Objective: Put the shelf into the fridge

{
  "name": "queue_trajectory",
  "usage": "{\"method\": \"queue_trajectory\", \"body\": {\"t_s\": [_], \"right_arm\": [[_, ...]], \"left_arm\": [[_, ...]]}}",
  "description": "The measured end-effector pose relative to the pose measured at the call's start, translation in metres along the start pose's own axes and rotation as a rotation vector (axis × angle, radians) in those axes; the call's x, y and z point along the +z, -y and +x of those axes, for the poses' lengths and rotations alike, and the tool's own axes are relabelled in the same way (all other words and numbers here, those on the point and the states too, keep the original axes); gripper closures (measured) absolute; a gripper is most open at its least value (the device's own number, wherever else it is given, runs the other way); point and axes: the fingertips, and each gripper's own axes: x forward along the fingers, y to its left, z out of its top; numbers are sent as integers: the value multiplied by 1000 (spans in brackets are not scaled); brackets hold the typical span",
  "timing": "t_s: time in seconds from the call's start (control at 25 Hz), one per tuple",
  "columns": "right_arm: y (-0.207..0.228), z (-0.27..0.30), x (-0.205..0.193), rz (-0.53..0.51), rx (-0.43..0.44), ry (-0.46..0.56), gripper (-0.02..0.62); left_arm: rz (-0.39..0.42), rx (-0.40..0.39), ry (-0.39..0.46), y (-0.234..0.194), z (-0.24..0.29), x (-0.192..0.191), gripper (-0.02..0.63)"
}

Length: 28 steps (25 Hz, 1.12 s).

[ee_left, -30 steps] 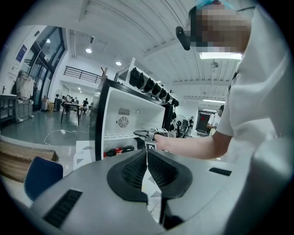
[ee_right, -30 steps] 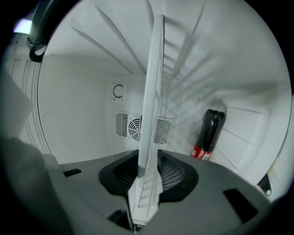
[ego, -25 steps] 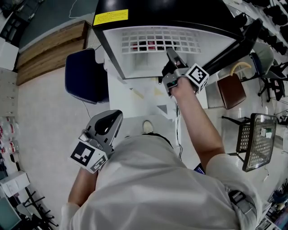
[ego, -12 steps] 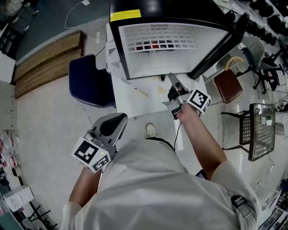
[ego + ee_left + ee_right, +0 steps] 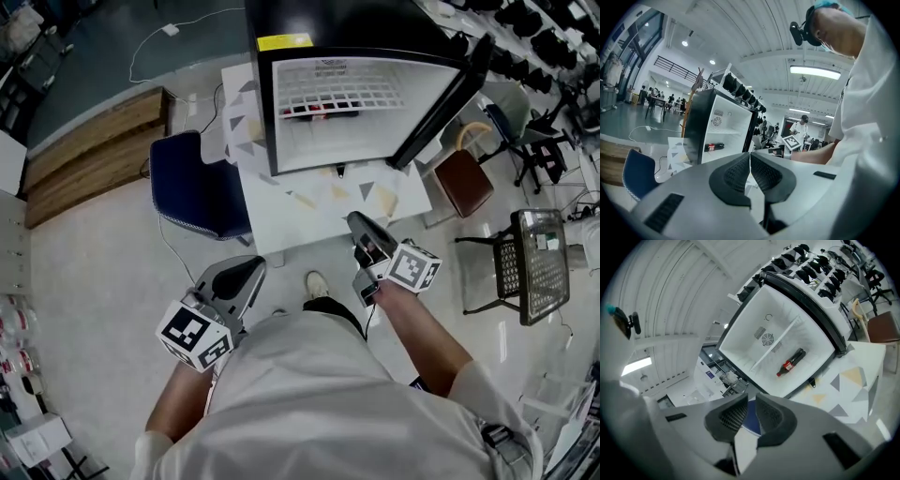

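The black fridge (image 5: pixel 281 19) stands open, its door (image 5: pixel 439 101) swung to the right. The white wire shelf (image 5: pixel 342 92) lies level inside it, above a red-labelled bottle (image 5: pixel 791 362) on the fridge floor. In the right gripper view the shelf (image 5: pixel 776 350) shows edge-on across the white interior. My right gripper (image 5: pixel 357 222) hangs in front of the fridge, clear of it; its jaws are closing with nothing between them. My left gripper (image 5: pixel 253 267) is low by my body, shut and empty. Its pads (image 5: pixel 740 171) meet.
A white mat with coloured triangles (image 5: pixel 328 202) lies before the fridge. A blue chair (image 5: pixel 199 187) stands at left, a brown chair (image 5: pixel 466 178) and a wire-mesh chair (image 5: pixel 536 262) at right. A wooden platform (image 5: pixel 89 141) runs along the far left.
My right gripper has drawn back out of the fridge toward my body, with its jaws narrowing. The shelf stays inside. I stand further from the fridge; the left gripper has hardly moved.
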Motion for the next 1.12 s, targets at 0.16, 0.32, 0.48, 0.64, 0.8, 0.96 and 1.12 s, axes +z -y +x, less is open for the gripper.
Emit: {"method": "queue_trajectory", "body": {"t_s": [0.16, 0.32, 0.48, 0.64, 0.8, 0.96, 1.12], "right_arm": [[-25, -15, -24, -70, 22, -6, 538], [-45, -30, -40, -130, 21, -16, 532], [-61, -43, -49, -217, 13, -28, 535], [-73, -48, -59, -281, 8, -42, 540], [-80, -52, -64, -307, 1, -40, 543], [-86, -55, -67, -325, -4, -38, 545], [-92, -55, -68, -342, -8, -35, 548]], "left_arm": [[-2, -22, -6, 2, -14, -16, 584], [-6, -35, -17, 6, -23, -26, 584], [-11, -55, -14, 13, -29, -31, 584], [-13, -64, -10, 16, -36, -37, 584], [-12, -62, -5, 17, -46, -40, 584], [-9, -60, 0, 18, -54, -40, 584], [-8, -65, 6, 18, -60, -40, 584]]}}
